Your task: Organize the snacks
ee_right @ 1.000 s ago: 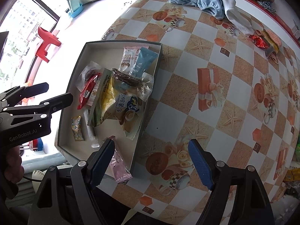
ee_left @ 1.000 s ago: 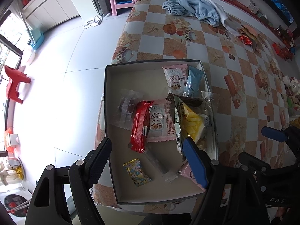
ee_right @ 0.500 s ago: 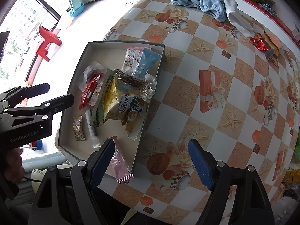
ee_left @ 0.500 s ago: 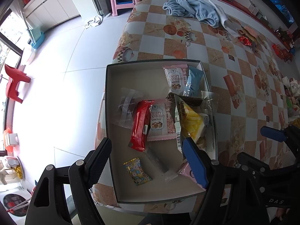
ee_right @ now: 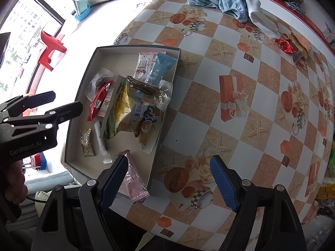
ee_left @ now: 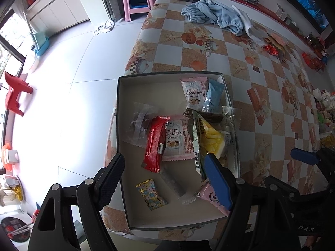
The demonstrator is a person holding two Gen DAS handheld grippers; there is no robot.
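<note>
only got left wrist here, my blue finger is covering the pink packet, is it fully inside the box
Observer: Not quite. In the right wrist view the pink packet leans on the near wall of the box, and one end pokes over the rim.
Operator: ok, is the right gripper holding anything, i only see one fingertip
Observer: No. The right gripper is open and empty, above the table just beside the box.
</note>
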